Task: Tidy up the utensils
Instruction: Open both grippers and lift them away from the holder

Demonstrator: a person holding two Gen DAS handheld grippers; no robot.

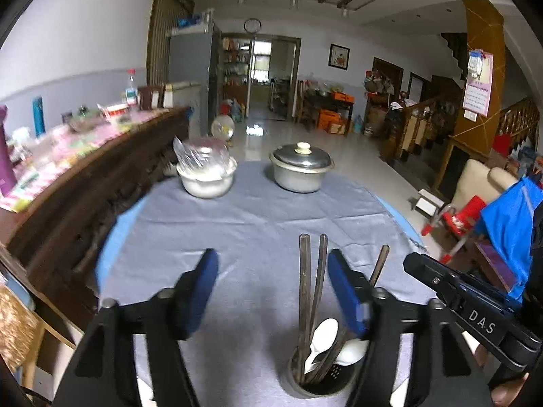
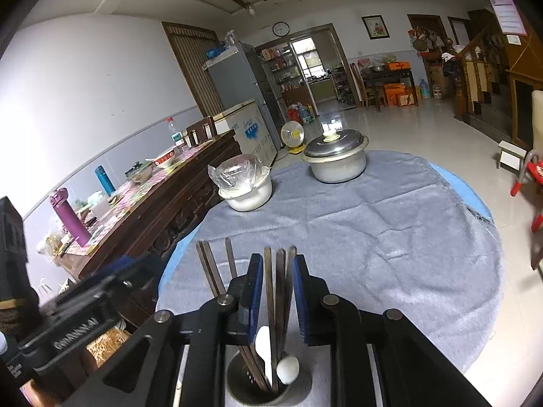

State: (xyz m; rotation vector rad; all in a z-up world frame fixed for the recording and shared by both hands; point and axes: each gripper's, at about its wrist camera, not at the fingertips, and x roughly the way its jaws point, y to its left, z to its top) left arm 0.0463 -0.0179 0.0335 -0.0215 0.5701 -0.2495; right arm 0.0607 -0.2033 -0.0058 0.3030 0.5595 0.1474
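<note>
Both grippers angle downward over the utensil holder [image 2: 268, 383] on the cloth-covered surface [image 2: 373, 237]: the left gripper [image 1: 271, 261] spread wide beside the chopsticks [image 1: 307, 288], the right gripper [image 2: 278, 268] slightly parted around several chopsticks, not pressing them.

Chopsticks [image 1: 305, 291], spoons [image 1: 322, 342] in holder [image 1: 325, 388]; pot [image 1: 300, 169] right of bowl [image 1: 207, 178].

Left hand-held gripper [image 1: 271, 264] angled downward, jaws wide apart, nothing pressed between pads. Right hand-held gripper [image 2: 278, 268] angled downward beside it, jaws narrowly parted, pads not visibly clamping anything.
</note>
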